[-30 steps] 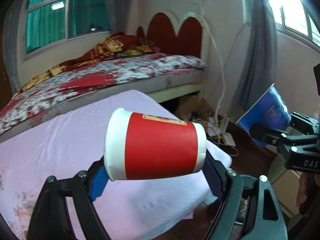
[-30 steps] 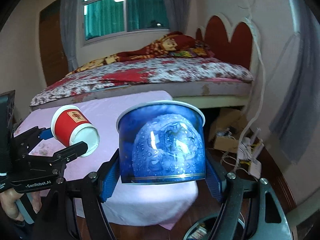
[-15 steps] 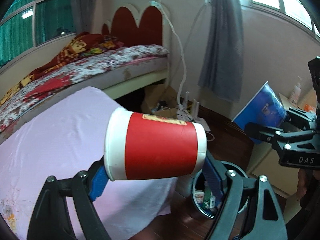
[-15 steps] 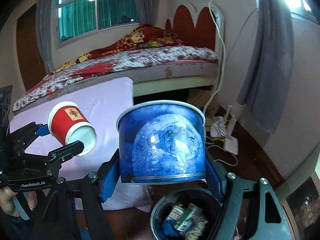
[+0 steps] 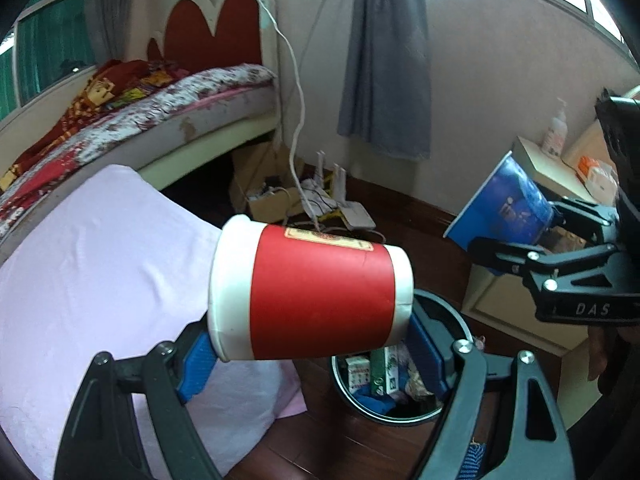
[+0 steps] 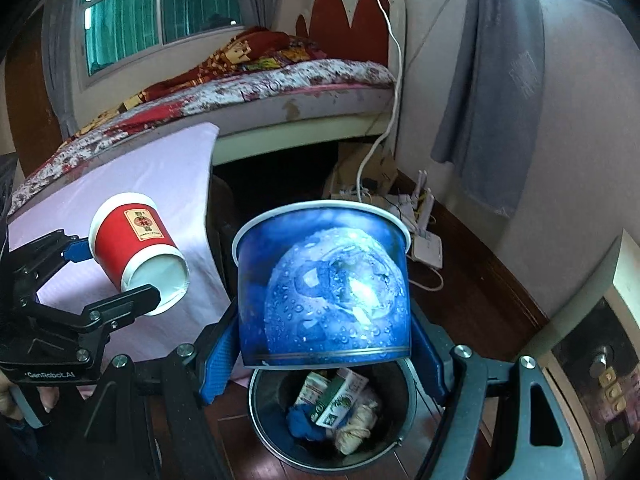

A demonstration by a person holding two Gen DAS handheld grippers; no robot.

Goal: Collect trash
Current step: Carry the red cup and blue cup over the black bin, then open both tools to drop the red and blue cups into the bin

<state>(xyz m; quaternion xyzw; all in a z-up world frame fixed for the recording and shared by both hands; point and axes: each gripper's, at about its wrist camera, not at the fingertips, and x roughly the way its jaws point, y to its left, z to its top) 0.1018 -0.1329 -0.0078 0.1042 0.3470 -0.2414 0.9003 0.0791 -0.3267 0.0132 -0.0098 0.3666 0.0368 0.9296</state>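
Left gripper [image 5: 312, 344] clamped on a red paper cup [image 5: 310, 290]; right gripper [image 6: 320, 356] clamped on a blue paper bowl [image 6: 324, 288], directly above the trash bin [image 6: 264, 420]. Cartons already binned; both items await release.

Round dark waste bin [image 6: 260, 424]: rim partly hidden behind blue printed paper bowl [image 6: 324, 284]; small carton labels inside too small to read.

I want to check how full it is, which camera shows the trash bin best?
The right wrist view: the trash bin opens toward the camera below the blue bowl, cartons visible inside. In the left wrist view the red cup and gripper fingers cover much of it.
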